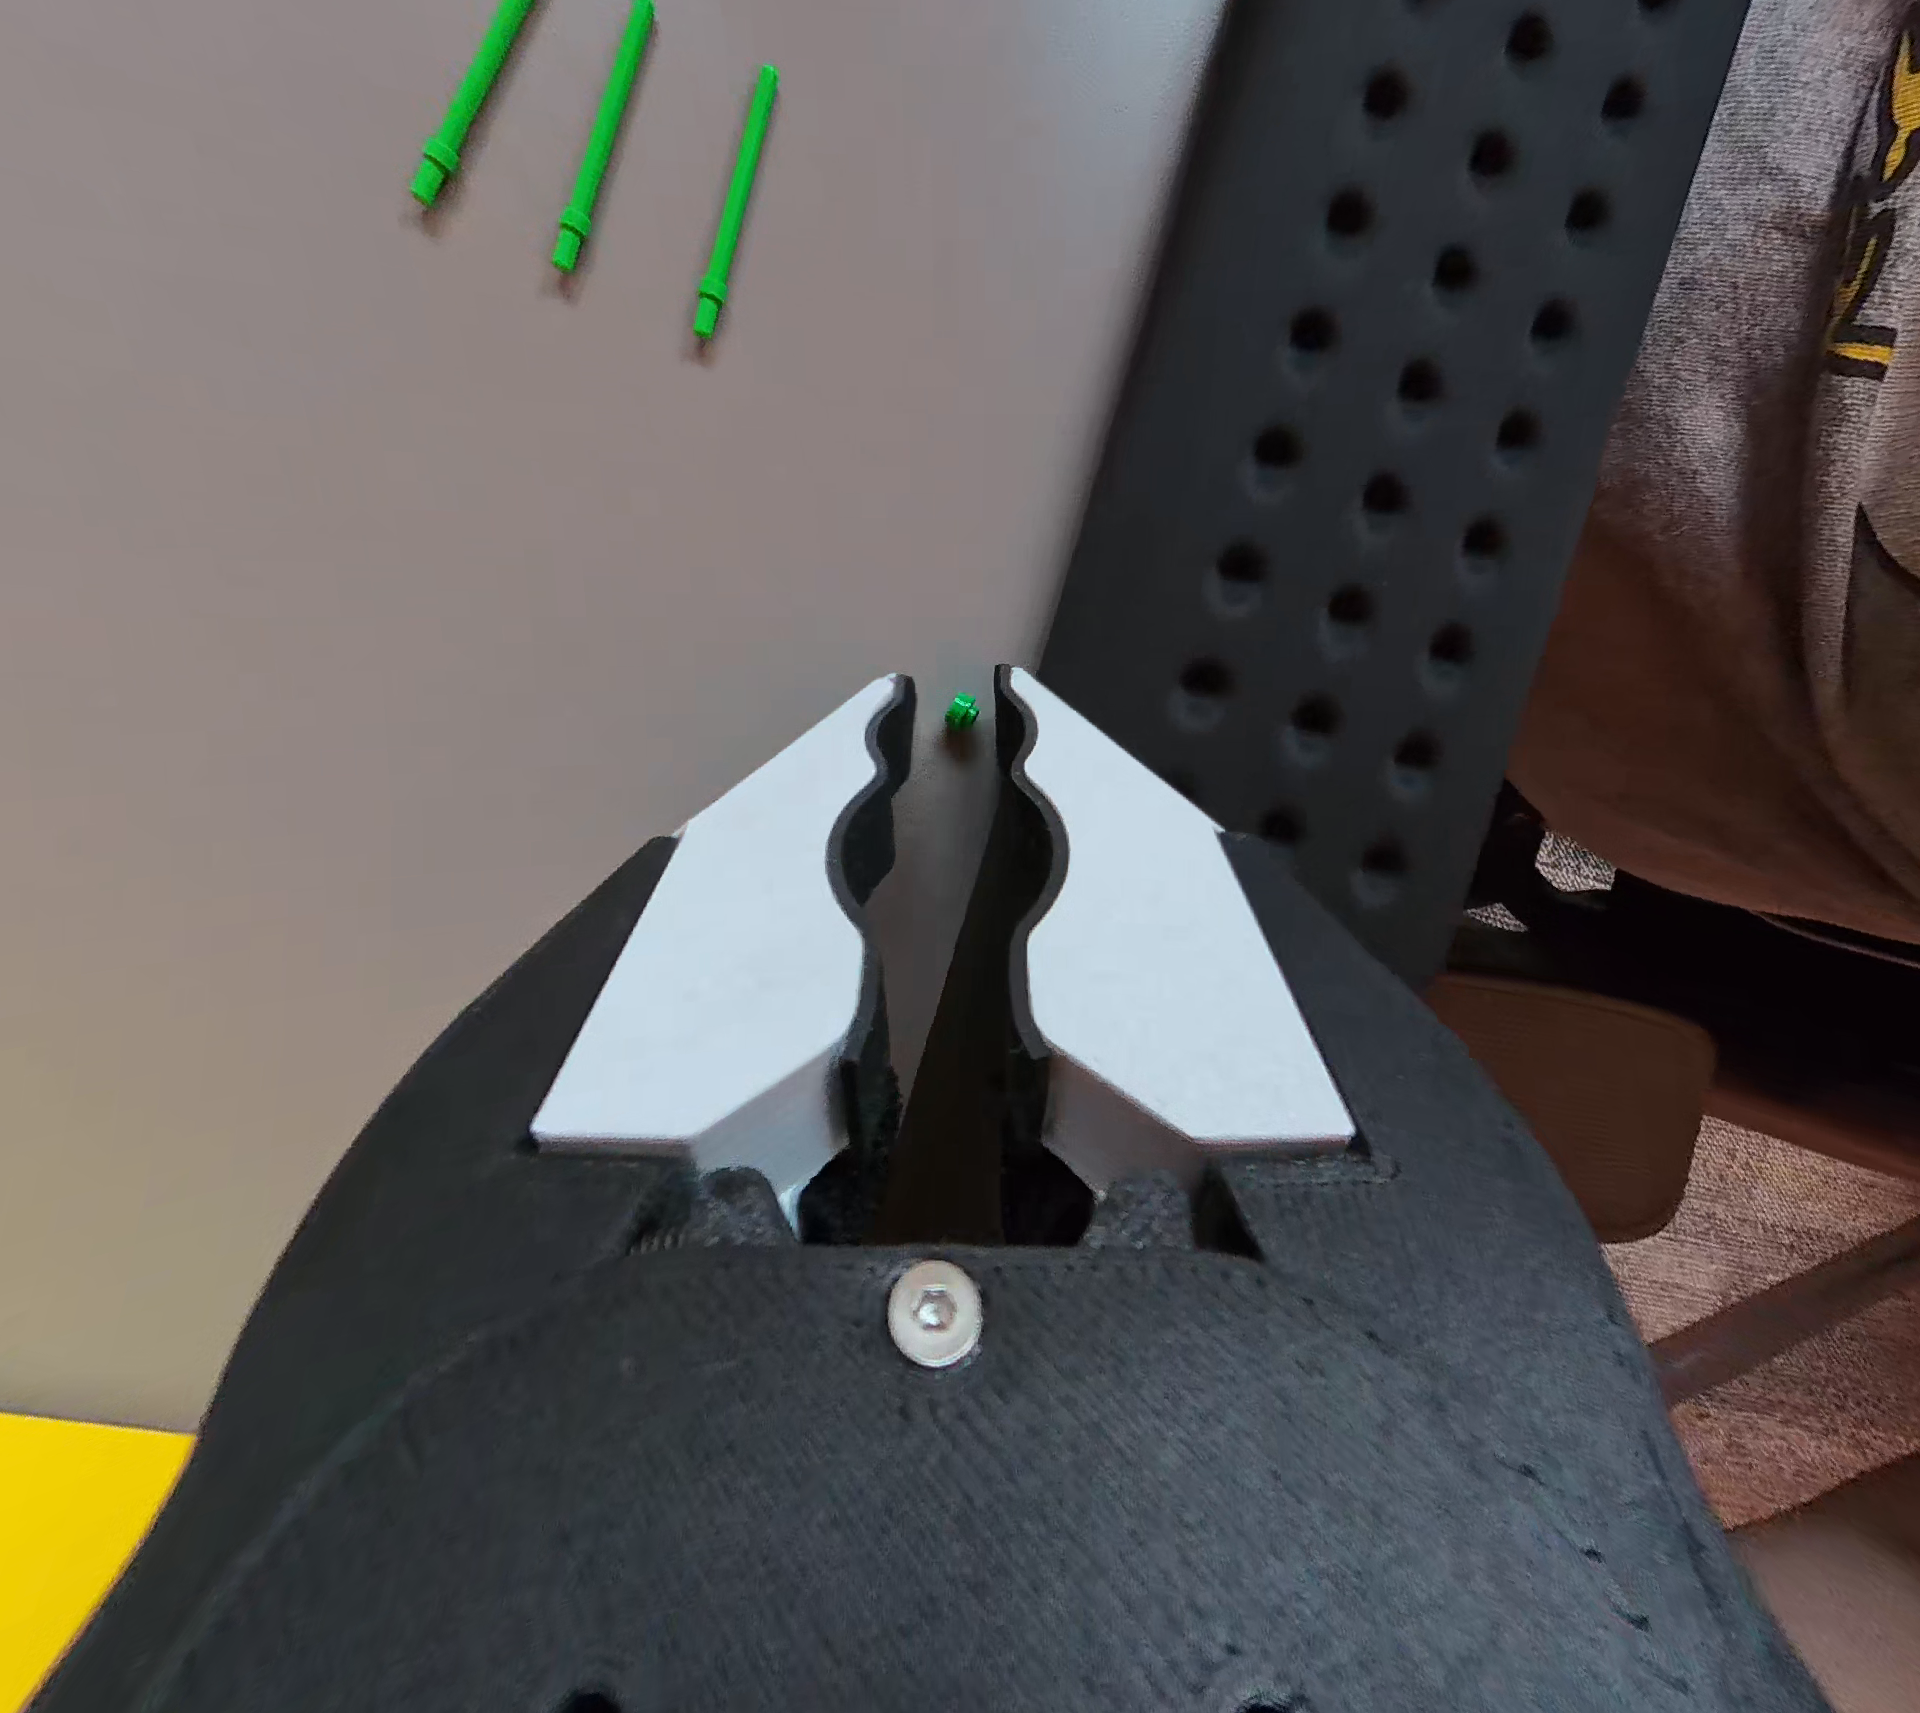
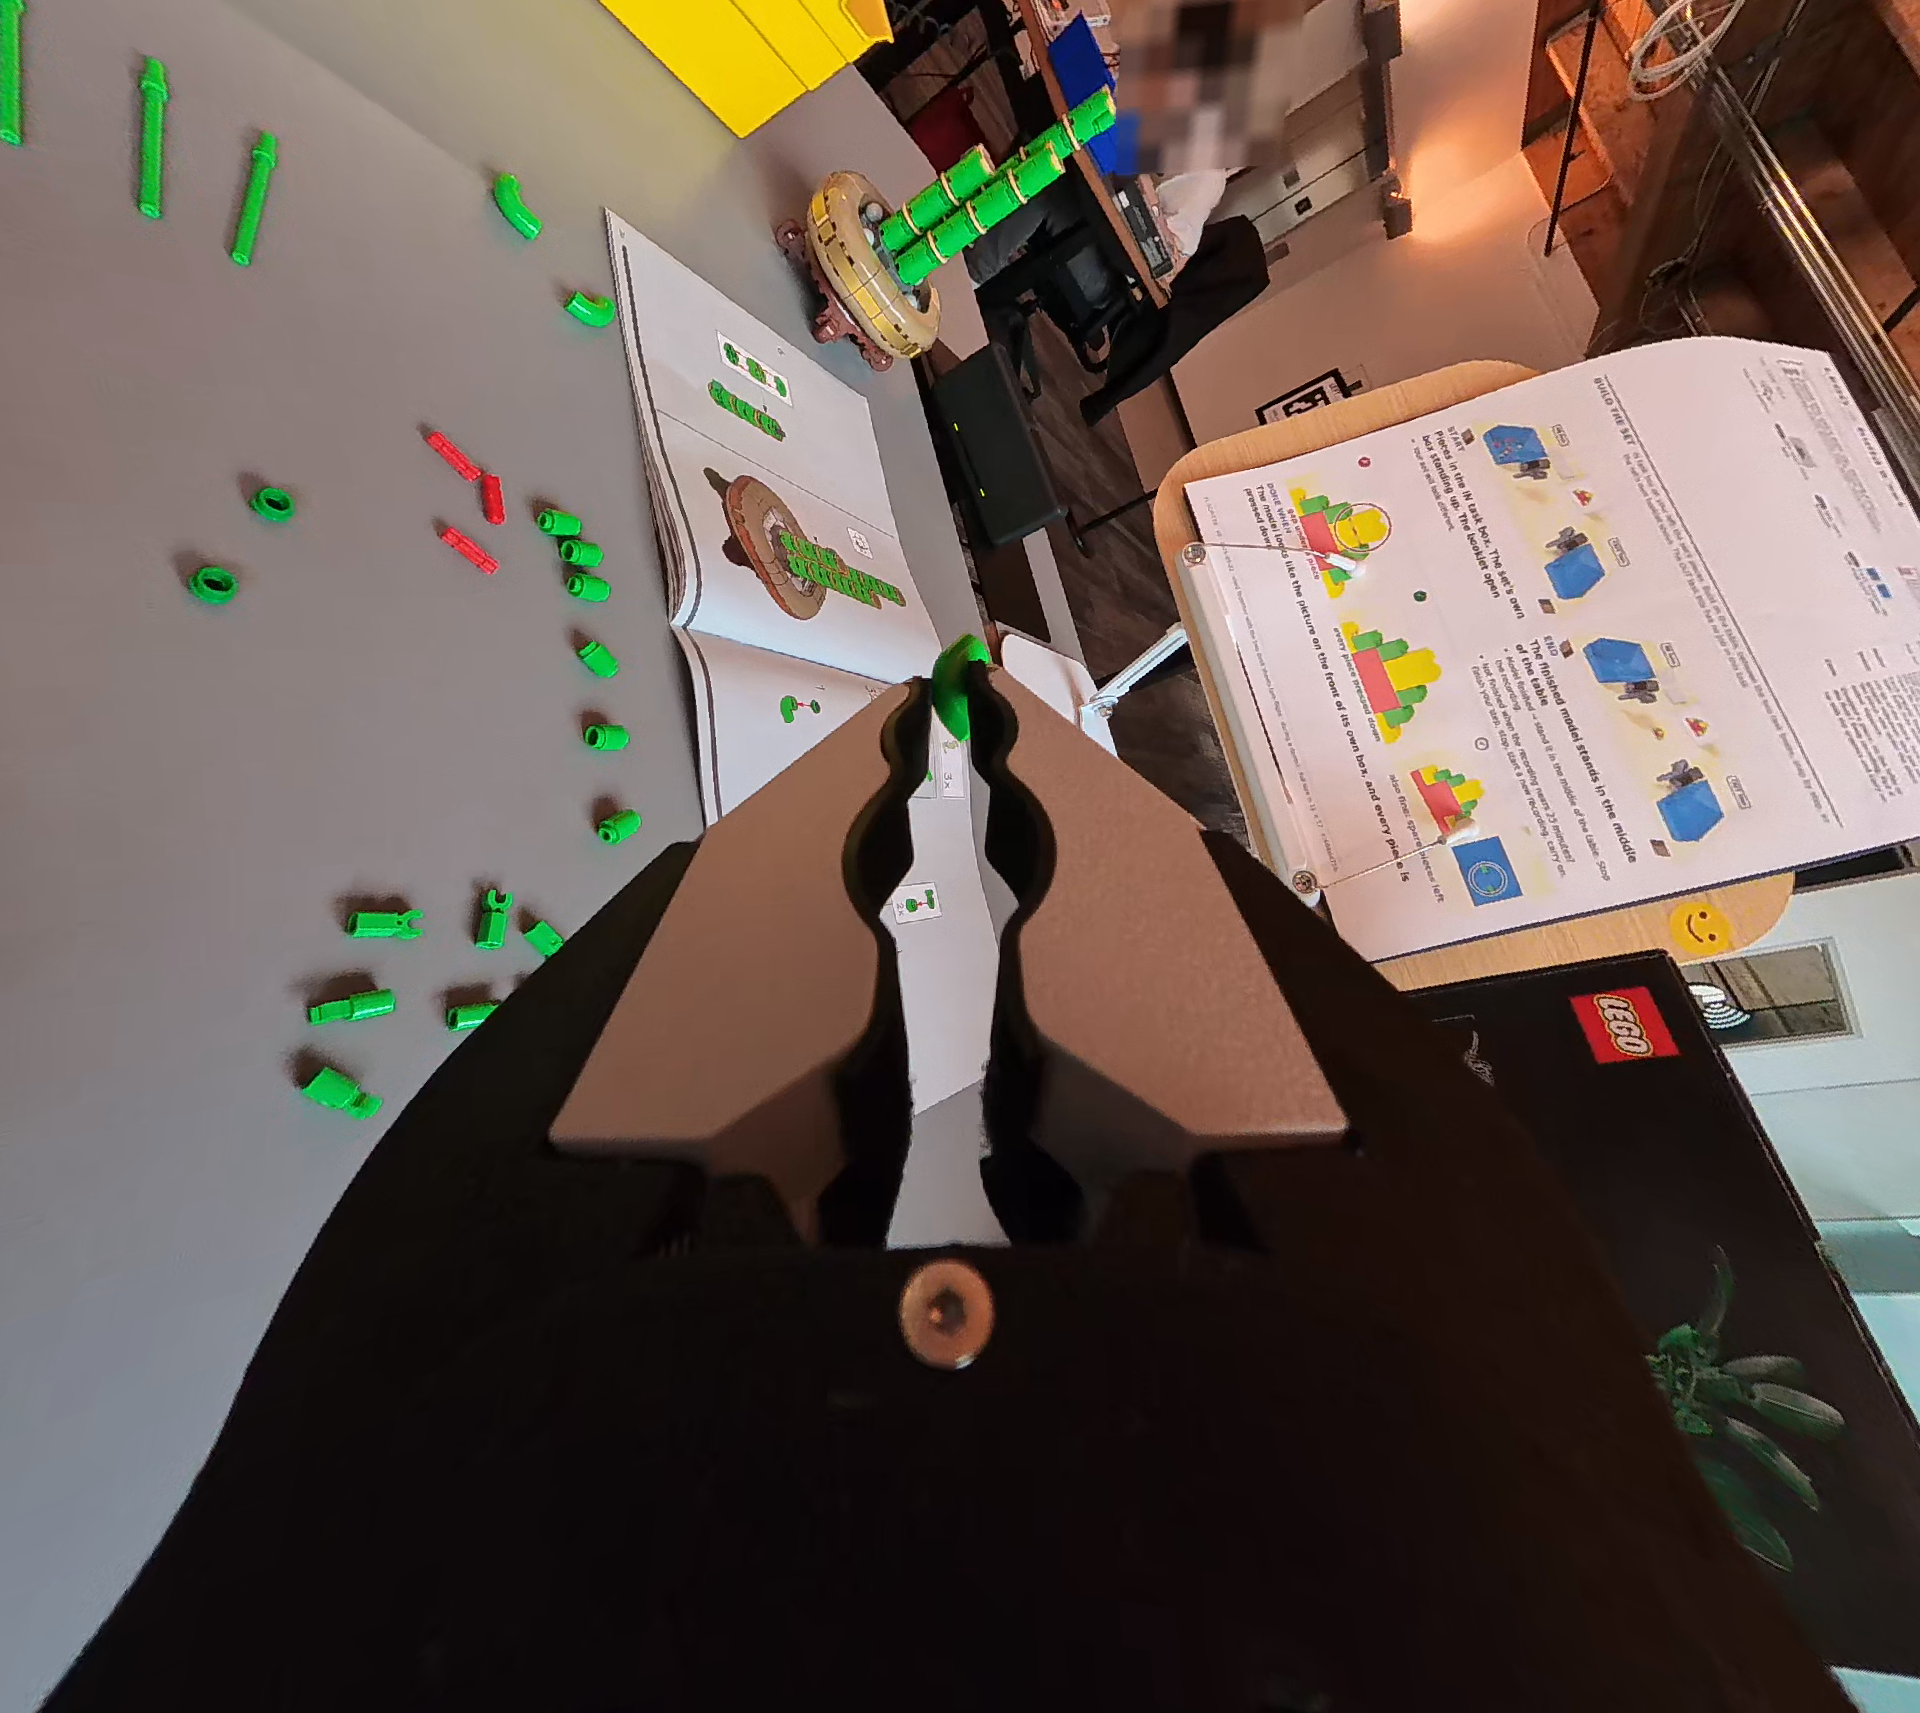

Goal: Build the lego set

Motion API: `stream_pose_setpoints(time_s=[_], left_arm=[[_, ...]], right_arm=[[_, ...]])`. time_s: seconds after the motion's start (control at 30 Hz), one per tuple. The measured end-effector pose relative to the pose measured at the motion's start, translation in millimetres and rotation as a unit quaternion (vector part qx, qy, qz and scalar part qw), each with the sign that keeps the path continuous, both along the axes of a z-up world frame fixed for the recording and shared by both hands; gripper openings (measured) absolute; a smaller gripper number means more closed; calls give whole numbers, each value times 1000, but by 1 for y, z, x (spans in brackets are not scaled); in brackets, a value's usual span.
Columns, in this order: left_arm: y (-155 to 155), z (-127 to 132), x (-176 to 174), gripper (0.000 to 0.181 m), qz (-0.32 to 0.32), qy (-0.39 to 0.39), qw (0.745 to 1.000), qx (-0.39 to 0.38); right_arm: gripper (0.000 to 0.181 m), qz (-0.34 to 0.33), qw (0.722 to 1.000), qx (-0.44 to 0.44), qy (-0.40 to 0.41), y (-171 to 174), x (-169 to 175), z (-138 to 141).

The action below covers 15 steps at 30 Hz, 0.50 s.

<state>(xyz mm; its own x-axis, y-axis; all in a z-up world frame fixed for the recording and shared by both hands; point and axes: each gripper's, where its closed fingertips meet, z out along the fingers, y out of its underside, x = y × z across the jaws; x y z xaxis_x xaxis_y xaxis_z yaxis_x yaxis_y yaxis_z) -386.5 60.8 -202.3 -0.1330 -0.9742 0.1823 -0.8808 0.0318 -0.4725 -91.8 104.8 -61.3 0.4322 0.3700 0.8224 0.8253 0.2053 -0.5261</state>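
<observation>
mid-build: stalks up on the base, most loose parts still on the table

partly done, by the look of it. standing near the far edge of the grey table: a round tan and brown base with two stalks of green segments plugged into it, side by side, long axes parallel, rising away from the base. open just beside it, an instruction booklet showing a similar base and stalks.

plenty left, judging from the loose pieces. lying flat toward the table's left side: three long green rods, roughly parallel, collared ends all on the same side, thin ends pointing the opposite way. spread between rods and booklet: two curved green elbows, two green rings, three short red pins, a run of small green cylinders, and nearer the near edge a cluster of green clip pieces.

right gripper: nearly closed, pinching a small rounded green piece at the very tips, raised above the booklet; orientation of that piece hard to read.

left gripper: slightly parted, hovering above bare table close to its edge, next to a black perforated chair back. a tiny green stud visible in the gap between the tips, apparently not clamped; impossible to tell whether resting on the table or touching one pad. also impossible to tell its axis at this size.

likely step in hand: joining small green parts into a sub-assembly for the plant.
</observation>
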Motion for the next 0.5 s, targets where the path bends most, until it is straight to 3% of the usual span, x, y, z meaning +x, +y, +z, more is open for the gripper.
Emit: stream_pose_setpoints(time_s=[0.37,0.5], left_arm=[[1,-1,-3,5,-5,-11,1000,11],[18,32,28,5,27,-93,993,61]], right_arm=[[6,6,1000,-9,-1,0,-2,-5],[5,50,997,-29,52,-4,-28,-5]])
